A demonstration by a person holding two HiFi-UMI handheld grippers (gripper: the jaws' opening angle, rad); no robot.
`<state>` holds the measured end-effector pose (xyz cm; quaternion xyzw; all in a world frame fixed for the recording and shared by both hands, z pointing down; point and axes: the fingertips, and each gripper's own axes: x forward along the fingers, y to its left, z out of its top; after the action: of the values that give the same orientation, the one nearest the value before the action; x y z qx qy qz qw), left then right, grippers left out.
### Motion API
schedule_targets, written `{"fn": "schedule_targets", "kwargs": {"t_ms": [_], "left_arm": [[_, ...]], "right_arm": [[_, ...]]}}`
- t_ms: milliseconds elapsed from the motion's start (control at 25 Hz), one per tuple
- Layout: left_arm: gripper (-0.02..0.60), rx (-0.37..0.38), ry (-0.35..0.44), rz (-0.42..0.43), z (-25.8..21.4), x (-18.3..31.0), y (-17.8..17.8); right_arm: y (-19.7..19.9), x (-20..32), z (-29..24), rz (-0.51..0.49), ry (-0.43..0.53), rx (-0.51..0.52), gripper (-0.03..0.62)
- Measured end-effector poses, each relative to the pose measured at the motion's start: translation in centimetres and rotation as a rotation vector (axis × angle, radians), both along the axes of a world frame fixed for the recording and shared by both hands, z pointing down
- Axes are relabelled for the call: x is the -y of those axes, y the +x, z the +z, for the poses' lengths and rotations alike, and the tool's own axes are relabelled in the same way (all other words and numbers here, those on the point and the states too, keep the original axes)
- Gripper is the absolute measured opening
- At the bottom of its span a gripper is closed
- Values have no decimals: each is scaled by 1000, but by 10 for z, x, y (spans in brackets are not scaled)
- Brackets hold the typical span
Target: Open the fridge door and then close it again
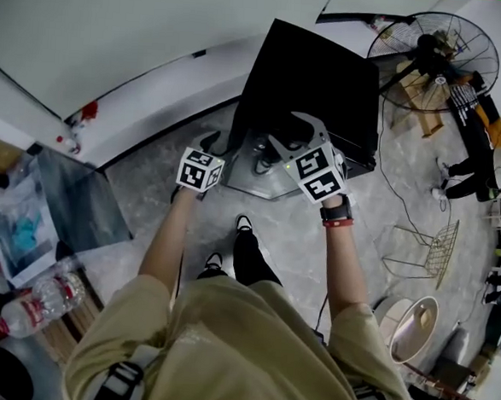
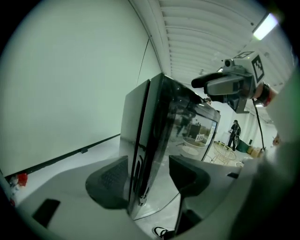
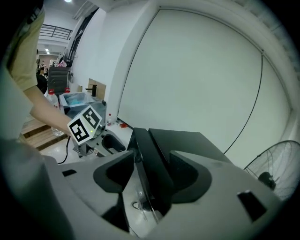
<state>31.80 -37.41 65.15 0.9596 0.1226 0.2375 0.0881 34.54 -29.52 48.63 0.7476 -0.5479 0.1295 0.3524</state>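
Note:
A black fridge (image 1: pixel 314 88) stands on the floor in front of me, its glossy door (image 1: pixel 269 175) facing me. My left gripper (image 1: pixel 212 141) is at the door's left edge and my right gripper (image 1: pixel 294 129) at its top front edge. In the left gripper view the door's side edge (image 2: pixel 140 154) runs between the spread jaws of the left gripper (image 2: pixel 147 180), pads apart from it. In the right gripper view the door's top edge (image 3: pixel 150 150) lies between the jaws of the right gripper (image 3: pixel 151 176), which stand open. A narrow seam separates door and body.
A standing fan (image 1: pixel 436 50) is at the back right, with a wire rack (image 1: pixel 431 250) on the floor nearer me. To the left stand a glass-topped table (image 1: pixel 71 199) and water bottles (image 1: pixel 43 296). A white wall runs behind the fridge. My shoes (image 1: pixel 244 224) are just before the door.

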Motion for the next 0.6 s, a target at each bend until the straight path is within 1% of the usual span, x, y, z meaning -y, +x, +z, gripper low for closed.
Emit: {"fn": "schedule_targets", "kwargs": {"t_ms": [80,240,400,520,600], "left_arm": [[268,20,0,21,7,2,9],[267,80,4,65,28,-1,16],[265,126,-23,70,45,-1,19],[234,145,-41,85,52,-7,20],[227,147,-43,92,53,-9,20]], "right_arm": [[4,7,4,-23,-41,-13,241],[4,14,11,-66,-111,-32,235],[6,15,17,-87,-152,-19,235],[6,13,24,-94,-187,-13,235],[8,12,29,-96,-218,-18,235]]}}
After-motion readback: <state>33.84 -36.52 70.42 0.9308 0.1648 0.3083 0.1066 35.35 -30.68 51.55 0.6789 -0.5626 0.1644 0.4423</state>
